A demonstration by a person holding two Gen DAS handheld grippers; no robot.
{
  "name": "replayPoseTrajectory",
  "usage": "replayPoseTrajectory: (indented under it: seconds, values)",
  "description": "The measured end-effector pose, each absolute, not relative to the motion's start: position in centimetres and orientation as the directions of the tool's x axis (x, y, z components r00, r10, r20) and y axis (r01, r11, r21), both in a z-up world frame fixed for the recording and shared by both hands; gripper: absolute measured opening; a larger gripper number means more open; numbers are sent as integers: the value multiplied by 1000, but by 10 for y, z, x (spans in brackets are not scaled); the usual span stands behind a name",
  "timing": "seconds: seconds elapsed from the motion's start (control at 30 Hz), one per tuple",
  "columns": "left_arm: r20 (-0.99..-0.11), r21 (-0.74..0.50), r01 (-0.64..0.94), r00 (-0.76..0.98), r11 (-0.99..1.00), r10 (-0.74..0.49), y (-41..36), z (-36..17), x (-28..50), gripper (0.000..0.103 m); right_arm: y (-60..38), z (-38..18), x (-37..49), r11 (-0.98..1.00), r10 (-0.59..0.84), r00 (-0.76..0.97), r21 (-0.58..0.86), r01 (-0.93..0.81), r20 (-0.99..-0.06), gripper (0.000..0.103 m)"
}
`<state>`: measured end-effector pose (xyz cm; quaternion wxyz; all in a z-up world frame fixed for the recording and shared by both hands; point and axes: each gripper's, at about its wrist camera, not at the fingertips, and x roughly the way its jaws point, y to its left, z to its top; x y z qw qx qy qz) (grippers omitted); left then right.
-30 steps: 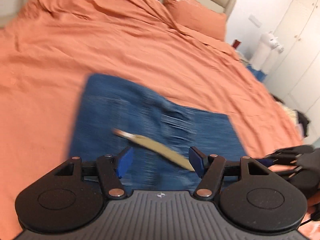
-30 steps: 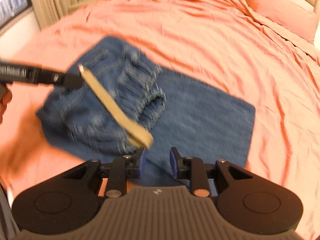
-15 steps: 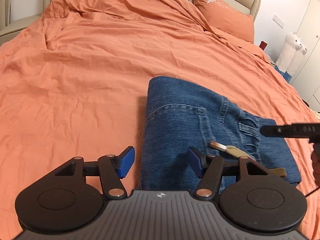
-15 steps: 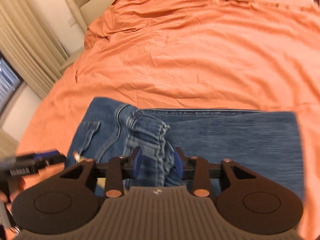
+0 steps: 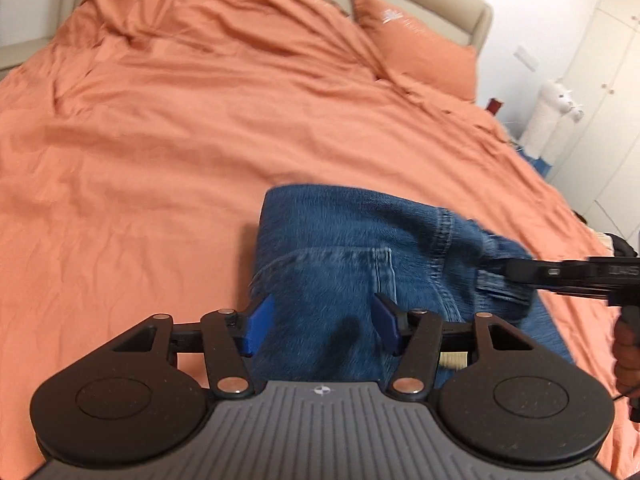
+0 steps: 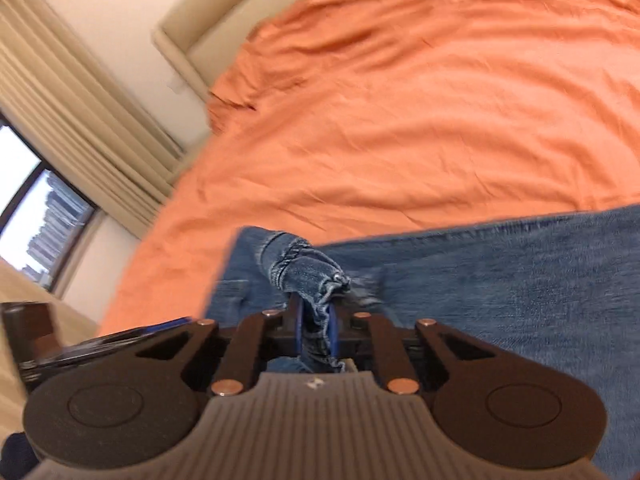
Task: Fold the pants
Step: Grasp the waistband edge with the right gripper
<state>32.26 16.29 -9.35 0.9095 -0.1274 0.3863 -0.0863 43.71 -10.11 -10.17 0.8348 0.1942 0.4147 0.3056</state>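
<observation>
While bunched at the waistband, blue jeans [image 6: 500,280] in clamped right tongs [image 6: 314,330]; left tongs [image 5: 320,330] apart.

Left gripper [image 5: 322,330] jaws closing, apart, straddling folded jeans [image 5: 360,248] on orange bed [image 5: 200,140].

Pants [image 5: 340,264] on the bed [image 5: 180,140], pillow [image 5: 416,52] behind, plush toys [image 5: 552,120] right of bed

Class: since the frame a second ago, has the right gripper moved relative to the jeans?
Yes. The right gripper has come in from the flat leg panel to the bunched waistband of the jeans, its jaws closing on it.
</observation>
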Motion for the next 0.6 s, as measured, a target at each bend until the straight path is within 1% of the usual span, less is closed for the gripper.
replayPoseTrajectory:
  seconds: [0.07, 0.13, 0.2, 0.27, 0.33, 0.4, 0.43, 0.47, 0.5, 0.57, 0.6]
  values:
    - [-680, -284, 70, 689, 956, -253, 156, -90, 326, 63, -111, -85, 424, 721, 688, 484, 584, -372, -541, 7]
    - [-688, -256, 73, 687, 964, -235, 149, -90, 330, 62, -121, -82, 419, 720, 685, 480, 607, -335, -548, 7]
    - [-710, -233, 67, 670, 970, -217, 143, -97, 336, 58, -130, -97, 421, 727, 673, 458, 634, -264, -581, 6]
    - [-732, -222, 56, 650, 973, -205, 141, -106, 341, 58, -134, -122, 423, 746, 645, 435, 640, -184, -628, 6]
    - [-747, -212, 46, 636, 976, -192, 141, -113, 343, 58, -139, -144, 427, 746, 636, 429, 653, -129, -642, 7]
    - [-754, -206, 47, 629, 977, -189, 142, -118, 343, 58, -142, -157, 429, 738, 637, 435, 667, -106, -636, 8]
    - [-756, -204, 48, 627, 978, -189, 143, -119, 343, 58, -142, -160, 429, 741, 634, 436, 664, -103, -639, 9]
    - [-757, -203, 48, 625, 978, -188, 143, -120, 344, 58, -141, -163, 431, 746, 628, 433, 659, -96, -647, 13]
    - [-759, -203, 48, 623, 978, -188, 144, -121, 345, 58, -141, -165, 432, 746, 627, 428, 660, -88, -652, 20]
    - [-762, -206, 45, 620, 978, -189, 145, -124, 347, 58, -144, -172, 436, 731, 637, 418, 679, -63, -648, 29]
    - [-762, -207, 44, 619, 977, -190, 145, -125, 346, 58, -147, -176, 440, 713, 650, 413, 699, -44, -637, 30]
